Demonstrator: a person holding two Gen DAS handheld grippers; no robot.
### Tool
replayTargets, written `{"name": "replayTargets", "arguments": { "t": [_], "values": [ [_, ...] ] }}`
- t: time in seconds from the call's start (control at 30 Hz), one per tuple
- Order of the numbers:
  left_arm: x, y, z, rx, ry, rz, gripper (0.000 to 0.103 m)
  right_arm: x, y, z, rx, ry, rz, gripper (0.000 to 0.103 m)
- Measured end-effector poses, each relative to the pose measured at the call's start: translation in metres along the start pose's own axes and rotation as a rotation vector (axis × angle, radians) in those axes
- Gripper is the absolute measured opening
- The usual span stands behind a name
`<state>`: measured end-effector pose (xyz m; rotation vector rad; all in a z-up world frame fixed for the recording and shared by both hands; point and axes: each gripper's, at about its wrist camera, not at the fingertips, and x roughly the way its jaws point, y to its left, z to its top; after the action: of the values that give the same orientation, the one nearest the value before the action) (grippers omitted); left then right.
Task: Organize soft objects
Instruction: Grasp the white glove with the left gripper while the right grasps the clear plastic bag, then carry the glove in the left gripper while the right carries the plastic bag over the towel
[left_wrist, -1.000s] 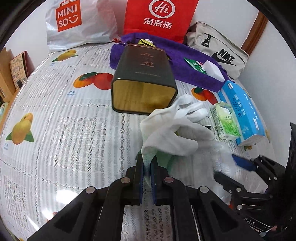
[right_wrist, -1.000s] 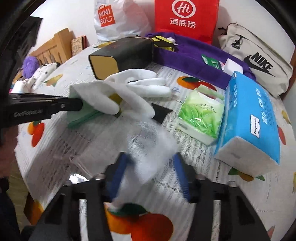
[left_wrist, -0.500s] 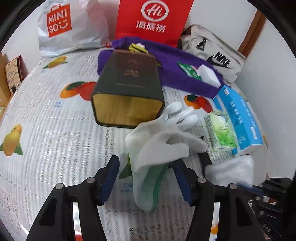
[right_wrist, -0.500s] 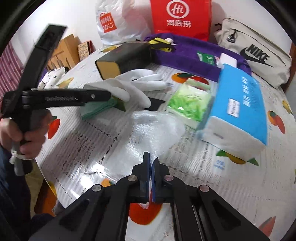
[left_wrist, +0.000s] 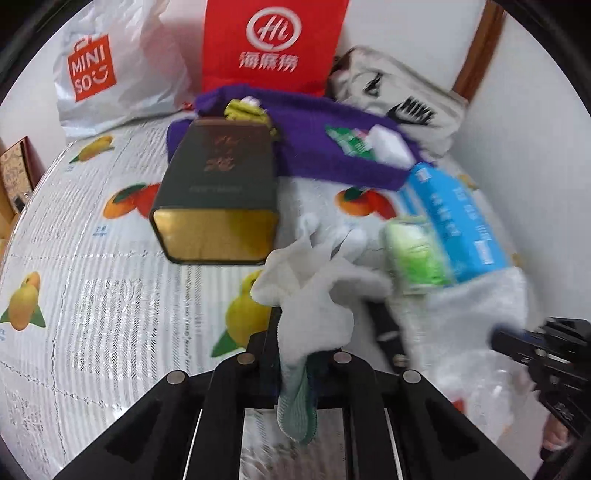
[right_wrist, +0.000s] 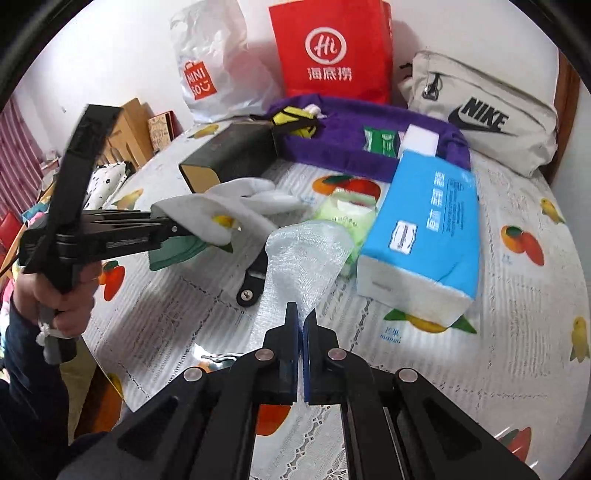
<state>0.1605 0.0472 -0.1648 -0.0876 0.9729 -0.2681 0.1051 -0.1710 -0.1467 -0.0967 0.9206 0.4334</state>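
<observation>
Having let go and re-clamped, the left gripper (left_wrist: 295, 354) now has its fingers shut on the white gloves (left_wrist: 317, 291), lifted off the tabletop (left_wrist: 92, 295), while the right gripper (right_wrist: 300, 325), newly shut, pinches the foam sheet (right_wrist: 303, 258), so both soft items are ready to move.

A dark tin box (left_wrist: 218, 192) with a gold end lies on its side near the middle of the fruit-print table (left_wrist: 92, 295). Along the table's far edge stand a white shopping bag (right_wrist: 218, 70), a red paper bag (right_wrist: 332, 55) and a beige pouch (right_wrist: 480, 110). A black strap (right_wrist: 255, 277) lies flat by the middle.
</observation>
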Motion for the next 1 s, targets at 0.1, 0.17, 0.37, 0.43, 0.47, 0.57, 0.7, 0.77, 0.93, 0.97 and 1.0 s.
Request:
{"name": "replayTargets", "arguments": {
  "t": [0.1,0.17,0.37,0.43,0.47,0.57,0.7,0.77,0.93,0.97,1.0],
  "values": [
    [-0.019,-0.006,0.004,0.010,-0.038,-0.021,0.010,-0.007,0.001,0.004,-0.003,-0.019,0.009,0.002],
    [-0.029,-0.010,0.009,0.017,-0.057,-0.030,0.010,-0.013,0.000,0.009,-0.003,-0.036,0.011,0.002],
    [-0.042,-0.018,0.029,0.040,-0.090,-0.007,0.010,-0.030,-0.007,0.026,-0.006,-0.090,0.006,0.002],
    [-0.039,-0.020,0.039,0.044,-0.087,0.005,0.010,-0.032,-0.011,0.032,-0.007,-0.100,0.000,0.002],
    [-0.036,-0.021,0.043,0.046,-0.084,0.008,0.010,-0.034,-0.013,0.035,-0.006,-0.108,-0.004,0.002],
    [-0.030,-0.023,0.055,0.047,-0.075,0.023,0.010,-0.036,-0.020,0.047,-0.011,-0.124,-0.009,0.002],
    [-0.014,-0.022,0.071,0.038,-0.044,0.056,0.010,-0.033,-0.029,0.063,-0.008,-0.137,-0.017,0.002],
    [-0.006,-0.023,0.080,0.041,-0.031,0.054,0.011,-0.031,-0.033,0.068,-0.005,-0.139,-0.013,0.002],
    [0.020,-0.024,0.099,0.033,0.010,0.058,0.011,-0.023,-0.040,0.080,-0.002,-0.135,0.001,0.002],
    [0.026,-0.024,0.103,0.029,0.019,0.061,0.011,-0.021,-0.041,0.082,-0.002,-0.132,0.002,0.002],
    [0.033,-0.024,0.108,0.030,0.028,0.063,0.011,-0.018,-0.043,0.085,-0.002,-0.128,0.003,0.002]
  ]
}}
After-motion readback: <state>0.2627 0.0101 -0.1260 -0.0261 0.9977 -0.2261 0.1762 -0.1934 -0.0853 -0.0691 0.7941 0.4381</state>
